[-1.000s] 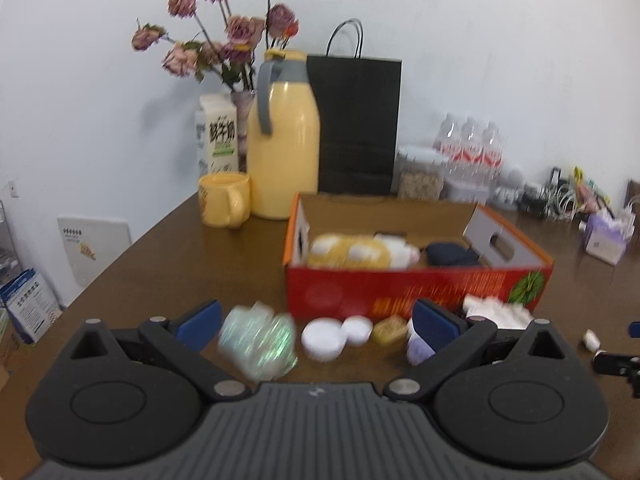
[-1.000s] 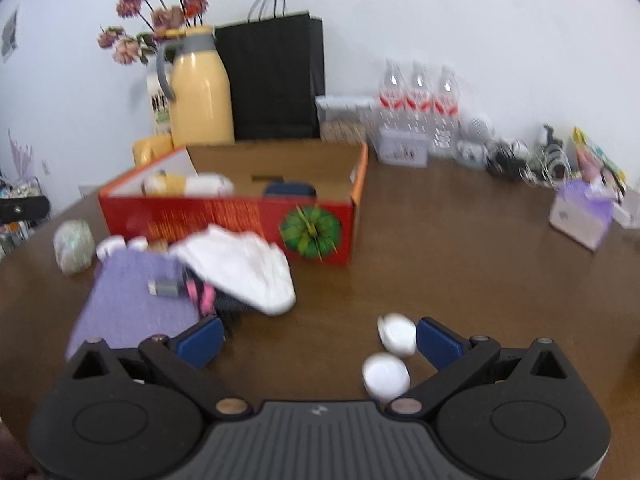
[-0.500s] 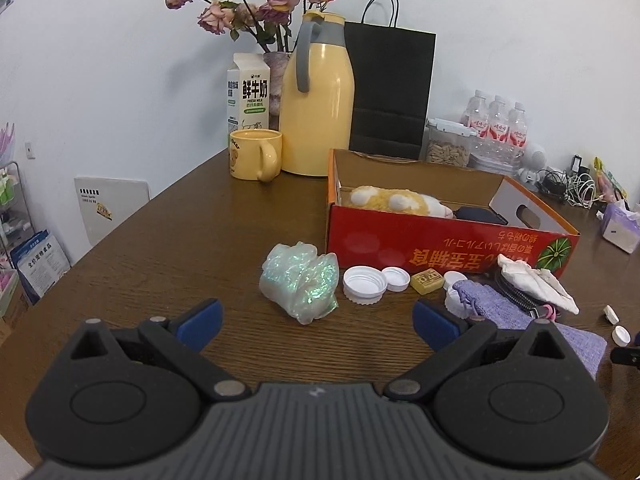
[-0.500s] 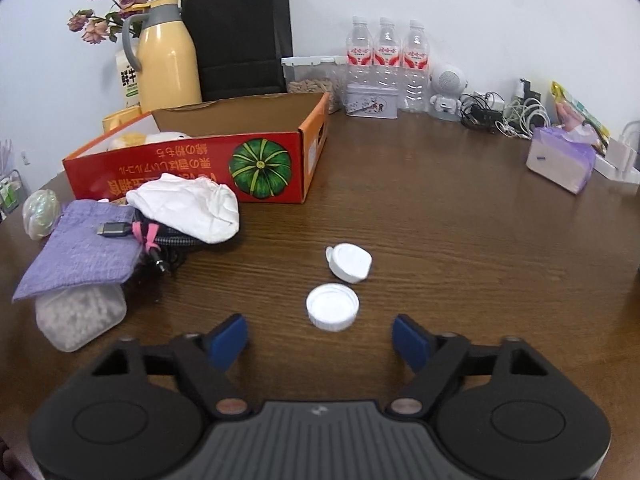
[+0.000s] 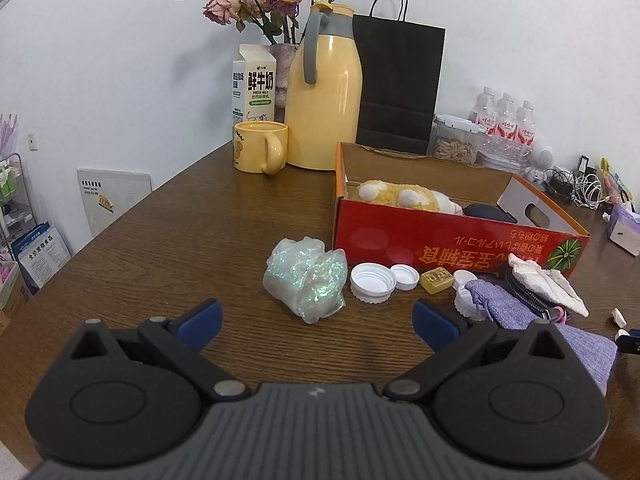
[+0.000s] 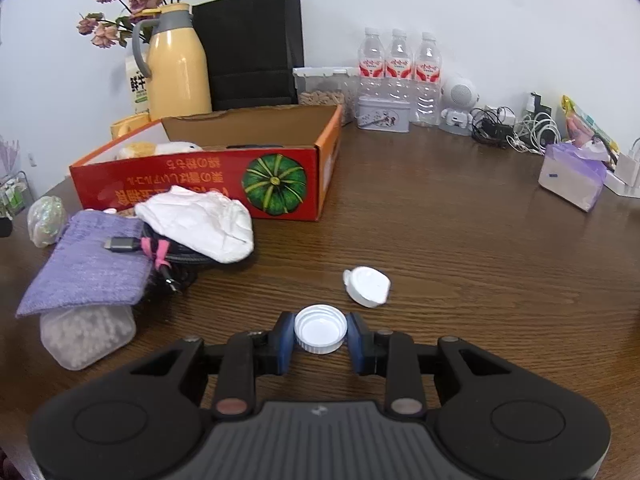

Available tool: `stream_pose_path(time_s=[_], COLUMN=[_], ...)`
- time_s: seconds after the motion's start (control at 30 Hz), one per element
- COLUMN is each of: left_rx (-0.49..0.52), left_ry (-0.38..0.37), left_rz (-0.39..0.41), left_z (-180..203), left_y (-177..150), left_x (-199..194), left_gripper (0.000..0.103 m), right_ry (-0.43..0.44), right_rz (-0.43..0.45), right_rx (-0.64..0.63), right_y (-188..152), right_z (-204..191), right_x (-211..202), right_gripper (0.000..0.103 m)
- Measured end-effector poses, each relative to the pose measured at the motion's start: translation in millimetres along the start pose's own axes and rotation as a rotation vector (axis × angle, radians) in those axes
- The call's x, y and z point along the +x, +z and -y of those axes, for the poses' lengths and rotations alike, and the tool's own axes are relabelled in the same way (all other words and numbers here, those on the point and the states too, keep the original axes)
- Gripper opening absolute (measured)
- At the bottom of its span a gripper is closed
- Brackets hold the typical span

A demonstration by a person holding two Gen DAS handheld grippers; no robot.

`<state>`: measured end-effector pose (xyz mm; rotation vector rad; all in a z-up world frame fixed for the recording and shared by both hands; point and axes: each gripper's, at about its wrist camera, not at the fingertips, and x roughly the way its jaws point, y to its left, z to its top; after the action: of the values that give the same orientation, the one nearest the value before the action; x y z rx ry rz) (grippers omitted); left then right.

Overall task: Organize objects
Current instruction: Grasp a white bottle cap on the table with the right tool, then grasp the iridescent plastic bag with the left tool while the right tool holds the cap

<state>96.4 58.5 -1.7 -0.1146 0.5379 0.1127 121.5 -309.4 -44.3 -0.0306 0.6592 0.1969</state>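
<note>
Left wrist view: the left gripper [image 5: 316, 322] hovers low over the brown wood-grain counter [image 5: 192, 240] with its blue-padded jaws spread wide and nothing between them. Just ahead of them lies a crumpled iridescent plastic wrapper [image 5: 306, 279]. Beside it, toward the right, sit a large white ribbed screw cap [image 5: 373, 281], open side up, and a smaller white cap [image 5: 404, 276] touching it, then a small yellow square block [image 5: 437, 280]. Behind these stands a red open cardboard box with a pumpkin print [image 5: 456, 240], holding a yellow-and-white plush toy [image 5: 404, 196] and a dark object I cannot identify. Near the counter's back edge stand a yellow mug [image 5: 260, 152], a tall yellow thermos jug with a grey handle [image 5: 326, 92], a milk carton [image 5: 255, 82] and a black paper bag [image 5: 398, 88].

Right wrist view: the right gripper [image 6: 321, 338] is closing its jaws around a white ribbed bottle cap [image 6: 321, 328] that lies open side up on the counter; the blue pads sit against the cap's two sides (whether they press yet is hard to judge). Just beyond lies a second white flip-top cap [image 6: 368, 286], tilted on its side. Toward the left, a purple knitted cloth [image 6: 86, 264] covers a clear plastic container [image 6: 86, 336], with a coiled black cable [image 6: 176, 254] and a crumpled white cloth [image 6: 200, 226] on top, all in front of the red box.
</note>
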Motion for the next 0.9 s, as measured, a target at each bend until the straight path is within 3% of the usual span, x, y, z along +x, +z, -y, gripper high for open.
stream_pose_path(time_s=[0.4,0.57,0.67,0.8,0.87,0.9], left_rx=[0.000,0.007,0.018,-0.016,-0.023,-0.023], left_ry=[0.013,0.063,0.122,0.073,0.054,0.036], left_rz=[-0.034,-0.014,-0.047,-0.069,-0.082,-0.086], left_z=[0.3,-2.0,-2.7,-12.6,-15.3,-16.4], left_y=[5.3,18.5,23.0,22.8,22.6,21.2], left_x=[26.7,50.0,69.4,84.2,87.1,86.9], left_gripper=[0.103,0.103,0.103,0.102,0.079,0.054], right_ry=[0.075,0.089,0.092,0.095,0.095,0.096], right_rz=[0.075,0.101,0.109,0.116,0.117,0.117], right_rx=[-0.051,-0.060,-0.063,-0.065,-0.067,-0.068], right_y=[24.6,34.0,38.5,44.3,47.5,48.9], right_z=[-35.0,-46.3,-51.9,-57.5,-59.6,-60.6], right_x=[0.4,1.4,2.5,5.0,7.4,8.7], right_gripper=[0.027,0.027,0.027,0.027,0.027,0.027])
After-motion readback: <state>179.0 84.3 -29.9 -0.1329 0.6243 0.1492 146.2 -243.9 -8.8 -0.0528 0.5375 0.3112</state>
